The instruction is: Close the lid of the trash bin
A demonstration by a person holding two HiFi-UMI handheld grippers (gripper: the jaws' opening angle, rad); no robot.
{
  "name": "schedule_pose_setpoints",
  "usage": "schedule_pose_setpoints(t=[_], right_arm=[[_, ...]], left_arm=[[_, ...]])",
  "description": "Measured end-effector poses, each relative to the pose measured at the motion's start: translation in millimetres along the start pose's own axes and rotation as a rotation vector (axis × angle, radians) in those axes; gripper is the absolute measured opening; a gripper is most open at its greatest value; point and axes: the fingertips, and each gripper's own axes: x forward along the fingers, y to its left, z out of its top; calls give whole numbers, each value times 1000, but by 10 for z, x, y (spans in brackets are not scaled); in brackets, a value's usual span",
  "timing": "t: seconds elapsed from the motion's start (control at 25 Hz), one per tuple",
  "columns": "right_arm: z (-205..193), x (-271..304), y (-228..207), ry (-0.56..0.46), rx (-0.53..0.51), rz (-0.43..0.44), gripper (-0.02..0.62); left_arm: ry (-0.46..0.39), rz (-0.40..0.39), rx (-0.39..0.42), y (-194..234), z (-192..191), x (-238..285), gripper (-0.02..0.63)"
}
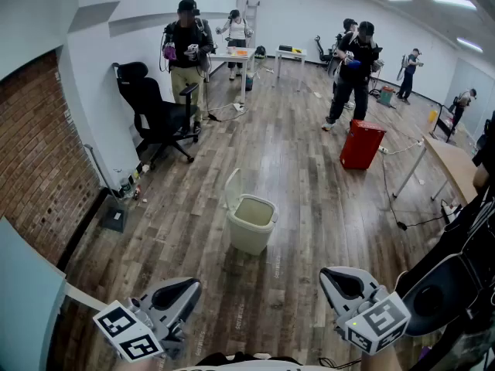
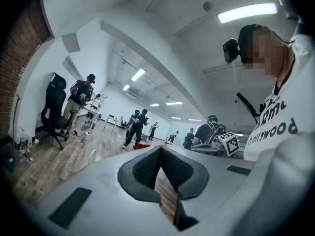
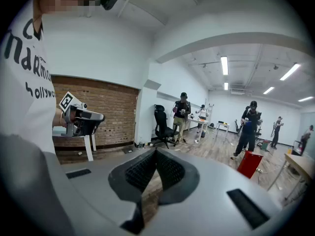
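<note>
The step in hand, as I judge it, is only the approach. The left gripper (image 1: 192, 286) and the right gripper (image 1: 331, 277) are held low near the body, at the near edge of the floor (image 1: 309, 207), well apart from the bin (image 1: 251, 224), so the person must first walk up to it. To do it well, I would come from the side where the lid (image 1: 231, 188) stands and put one gripper tip behind the lid's top edge. Then I would push it gently forward and down over the opening, following it until it lies flat. A hard push could slide or tip a bin that looks so light. Each gripper has its jaws together with nothing between them, which suits pushing. The bin stands about in the middle of the open floor, well apart from the brick wall (image 1: 35, 161) at the left edge and from the red box (image 1: 361, 144) further off to the right. It is pale cream, squarish with rounded corners, and open. The lid stands nearly upright on its far left side. The inside looks pale greenish, and I cannot tell what is in it.
</note>
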Motion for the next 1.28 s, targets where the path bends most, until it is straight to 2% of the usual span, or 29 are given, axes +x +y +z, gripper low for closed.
schedule_pose_setpoints(t=[0.6,0.8,1.04,1.12,1.28], right_arm=[[63,243,133,-25,16,-25,8],[-20,345,157,-8,24,-54,8],[32,565,0,-24,95,-35,8],[45,713,-38,-26,79,-19,8],[95,1053,-169,-29,41,9,8]], left_arm=[[-14,-15,8,247,27,-177,8],[-69,-48,42,307,92,-199,8],[-93,-125,47,331,198,-91,8],[-70,-110,35,428,179,-19,8],[2,-9,36,736,65,136,8]])
